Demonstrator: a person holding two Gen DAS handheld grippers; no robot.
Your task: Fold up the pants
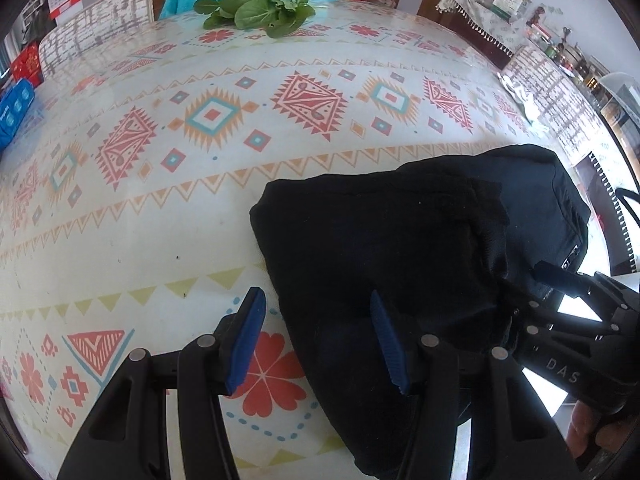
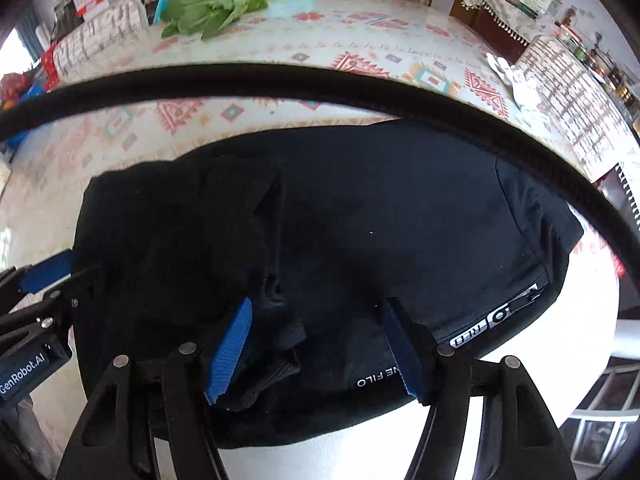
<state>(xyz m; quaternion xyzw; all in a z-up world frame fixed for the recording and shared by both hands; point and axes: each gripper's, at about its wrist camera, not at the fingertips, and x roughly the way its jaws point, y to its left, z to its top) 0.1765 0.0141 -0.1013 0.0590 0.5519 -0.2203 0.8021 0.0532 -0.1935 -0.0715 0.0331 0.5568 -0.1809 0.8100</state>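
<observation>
Blue-padded fingers of the left gripper (image 1: 318, 336) stand spread apart, gripping nothing, one pad over the edge of the black pants (image 1: 404, 248). The right gripper (image 2: 316, 344) is likewise released above the bundle's near edge, perhaps just touching the cloth. The pants lie folded on the patterned tablecloth (image 1: 160, 208). Leafy greens (image 1: 256, 8) sit at the far edge.

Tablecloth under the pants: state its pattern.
The tablecloth is cream with red, teal and orange geometric diamonds and zigzag bands; clearest in the left wrist view.
</observation>
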